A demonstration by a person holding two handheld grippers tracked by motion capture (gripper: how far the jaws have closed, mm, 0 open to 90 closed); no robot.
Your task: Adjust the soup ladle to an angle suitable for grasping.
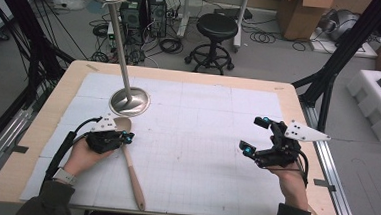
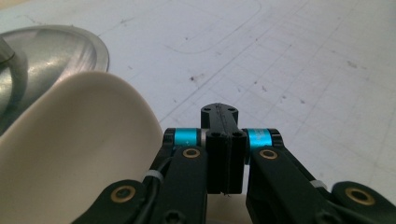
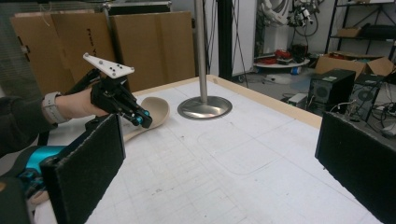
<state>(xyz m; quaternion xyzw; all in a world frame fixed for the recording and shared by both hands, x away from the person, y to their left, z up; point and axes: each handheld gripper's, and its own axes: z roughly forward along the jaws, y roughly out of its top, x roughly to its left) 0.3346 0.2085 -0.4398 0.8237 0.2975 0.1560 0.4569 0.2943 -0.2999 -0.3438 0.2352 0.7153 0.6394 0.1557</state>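
Observation:
A wooden spoon (image 1: 130,170) lies on the white mat, bowl toward the far side, handle toward the front edge. My left gripper (image 1: 126,137) sits over the spoon's neck with its jaws pressed together; nothing shows between the pads. In the left gripper view the pale spoon bowl (image 2: 70,154) curves up at the left of the shut gripper (image 2: 224,154). My right gripper (image 1: 255,136) is held above the right side of the mat, jaws wide apart and empty. The right gripper view shows its own pads (image 3: 88,172) spread and the left gripper (image 3: 142,119) beside the spoon bowl (image 3: 156,108).
A metal stand with a round base (image 1: 129,102) and a tall pole (image 1: 120,43) rises just beyond the spoon's bowl. The table's wooden rim (image 1: 302,124) frames the mat. A stool (image 1: 216,26), computers and boxes stand on the floor beyond.

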